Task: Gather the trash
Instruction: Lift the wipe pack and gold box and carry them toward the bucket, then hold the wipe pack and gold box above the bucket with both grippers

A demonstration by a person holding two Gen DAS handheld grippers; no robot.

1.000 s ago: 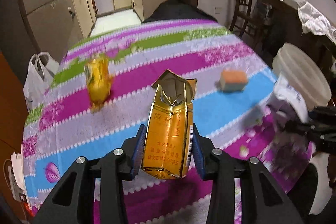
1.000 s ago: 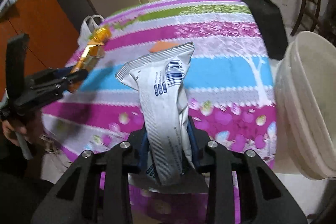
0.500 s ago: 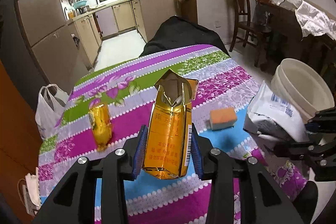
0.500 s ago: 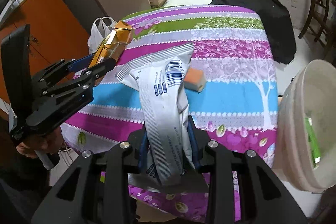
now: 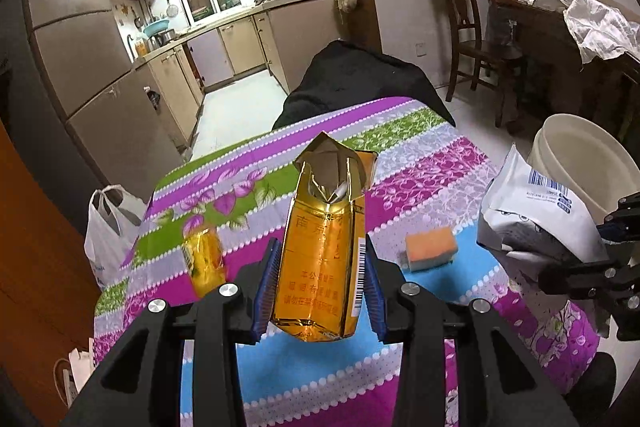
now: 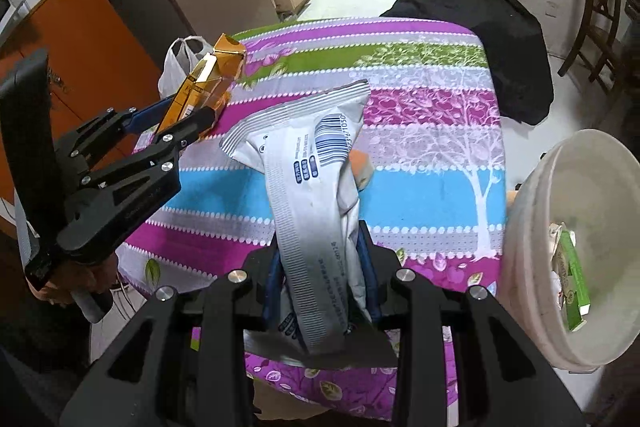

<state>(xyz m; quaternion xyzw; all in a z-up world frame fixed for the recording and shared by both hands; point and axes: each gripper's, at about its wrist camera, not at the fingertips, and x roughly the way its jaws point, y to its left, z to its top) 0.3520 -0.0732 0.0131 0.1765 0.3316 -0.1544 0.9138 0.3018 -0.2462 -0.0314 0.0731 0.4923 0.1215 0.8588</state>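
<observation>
A: Changes since the earlier frames: both tongs have risen off the bench [image 5: 420,359]. In the left wrist view more of the kitchen now shows above the striped cloth, and the white bucket [image 6: 568,239] now shows its inside in the right wrist view.

B: Item one?

A: Gold cigarette carton [image 5: 324,251], torn open at the top. Left tongs [image 5: 320,291] clenched on its lower half, blue pads on both long sides. Long axis runs straight out along the fingers, away from the camera.

B: Item two?

A: White foil pouch [image 6: 316,195] with a barcode. Right tongs [image 6: 320,287] clamped on its lower part; it stands out along the fingers and leans slightly left.

B: Where does the bucket lie from each?

A: Just beside the bench's right edge, below the level of the tongs. The pouch is near the bucket, immediately to its left. The carton is well apart from it, beyond the pouch. The right hand is nearer and would likely tip in first.

B: Poses?

A: Both tongs pitch downward over the bench's near edge, the right more steeply.

B: Left on the bench?

A: A crumpled gold wrapper [image 5: 204,259], farther from the bucket than the carton, and an orange sponge [image 5: 432,251] between the carton and the bucket. The bucket already holds a green box [image 6: 572,283].
</observation>
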